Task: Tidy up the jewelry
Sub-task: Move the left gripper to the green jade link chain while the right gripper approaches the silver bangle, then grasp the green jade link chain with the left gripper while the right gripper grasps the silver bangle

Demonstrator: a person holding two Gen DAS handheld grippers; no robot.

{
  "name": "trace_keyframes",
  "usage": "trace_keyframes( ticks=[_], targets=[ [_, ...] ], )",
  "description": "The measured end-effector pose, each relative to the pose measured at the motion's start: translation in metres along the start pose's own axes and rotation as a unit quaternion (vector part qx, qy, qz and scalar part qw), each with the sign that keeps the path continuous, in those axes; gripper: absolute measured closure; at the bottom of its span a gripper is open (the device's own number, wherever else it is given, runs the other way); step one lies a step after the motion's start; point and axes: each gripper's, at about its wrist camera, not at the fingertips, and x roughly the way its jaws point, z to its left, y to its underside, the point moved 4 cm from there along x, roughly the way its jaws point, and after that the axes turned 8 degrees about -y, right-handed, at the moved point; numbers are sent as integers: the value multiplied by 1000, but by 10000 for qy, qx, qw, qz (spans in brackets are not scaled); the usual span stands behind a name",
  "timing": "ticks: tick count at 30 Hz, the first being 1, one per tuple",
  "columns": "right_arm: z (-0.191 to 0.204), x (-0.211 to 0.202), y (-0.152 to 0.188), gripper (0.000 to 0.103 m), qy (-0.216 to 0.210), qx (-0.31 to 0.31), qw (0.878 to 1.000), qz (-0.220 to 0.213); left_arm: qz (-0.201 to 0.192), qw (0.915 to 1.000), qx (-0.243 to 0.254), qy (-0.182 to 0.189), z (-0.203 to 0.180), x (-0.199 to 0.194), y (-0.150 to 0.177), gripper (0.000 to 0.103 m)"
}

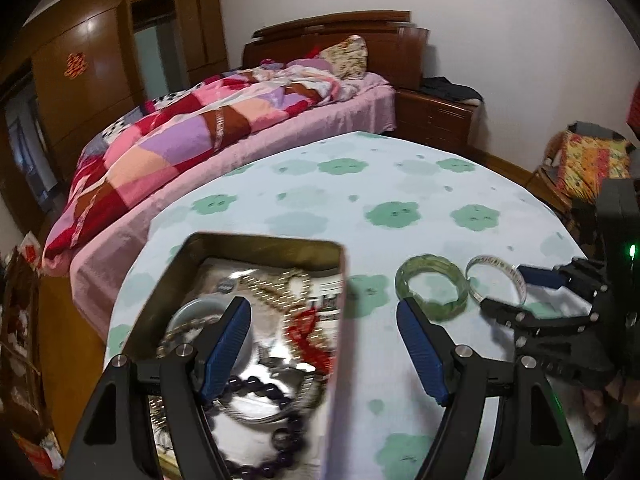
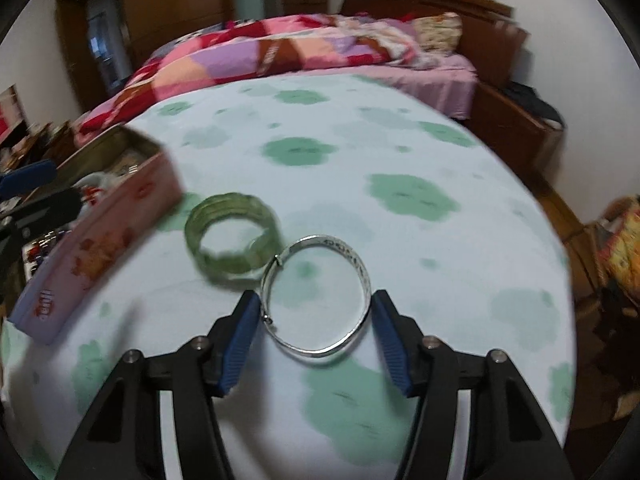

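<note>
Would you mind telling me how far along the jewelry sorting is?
Done: beads and chains already lie in the tin. In hand: the right tongs straddle the silver bangle on the table; contact is unclear. Left: that bangle and the green bangle are still outside the tin. The left tongs are open and empty.

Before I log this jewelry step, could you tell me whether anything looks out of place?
Two bangles lie loose on the tablecloth outside the tin: a green bangle and a silver bangle, which sits between the right gripper pads.
</note>
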Motion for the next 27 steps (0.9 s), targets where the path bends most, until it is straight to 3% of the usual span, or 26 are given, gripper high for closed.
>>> trace_keyframes(
  ticks=[4, 12, 27],
  targets=[
    [-24, -12, 5, 43, 310, 153, 9993, -113, 1, 9996, 211, 179, -25, 2, -4, 27],
    [-37, -15, 7, 43, 271, 413, 9986, -192, 287, 9970, 397, 593, -73, 30, -9, 27],
    [-43, -16, 8, 43, 193, 572, 9977, -306, 617, 9953, 455, 593, -94, 68, 1, 27]
  ],
)
